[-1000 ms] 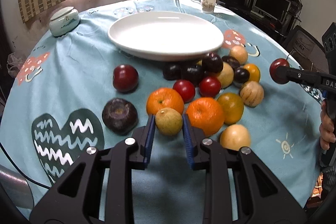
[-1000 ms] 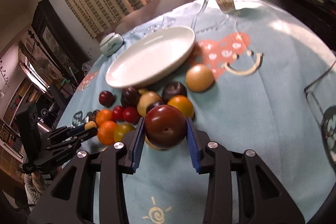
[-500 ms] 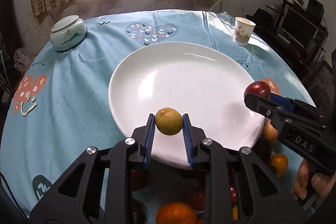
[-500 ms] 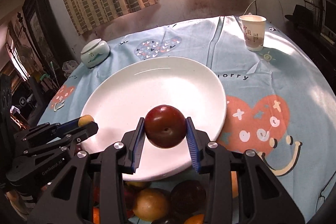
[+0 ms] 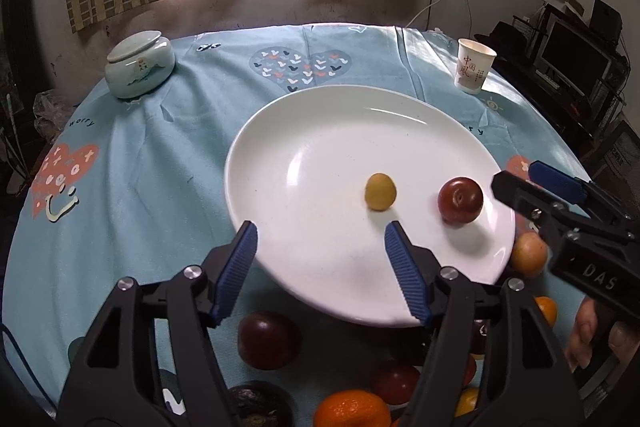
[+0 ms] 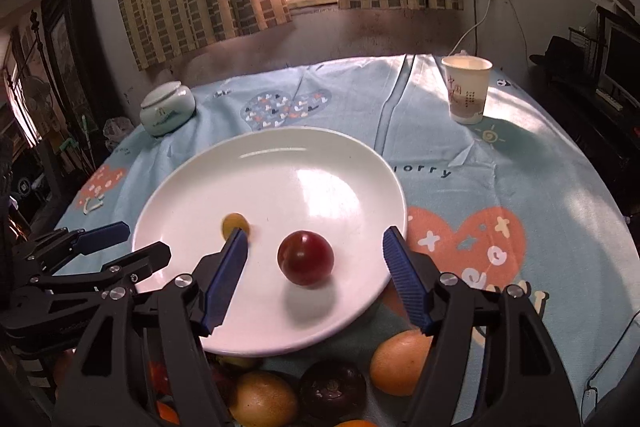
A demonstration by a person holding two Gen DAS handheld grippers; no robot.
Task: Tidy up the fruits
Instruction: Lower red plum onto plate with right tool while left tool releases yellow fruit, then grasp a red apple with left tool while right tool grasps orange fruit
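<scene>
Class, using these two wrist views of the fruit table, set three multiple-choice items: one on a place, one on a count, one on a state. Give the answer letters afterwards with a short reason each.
1. Where does the dark red plum lie?
A. on the white plate
B. in the paper cup
C. on the lidded ceramic jar

2. How many fruits are on the plate?
A. none
B. two
C. five

3. How do the left tongs stand?
A. shut on an orange
B. shut on the plum
C. open, with nothing between the pads

Answers:
1 A, the plum rests on the plate's near right part.
2 B, only the plum and the small yellow fruit lie on it; the other fruits sit on the cloth below the rim.
3 C, the blue pads stand wide apart, having just been opening, as have the right tongs.
</scene>
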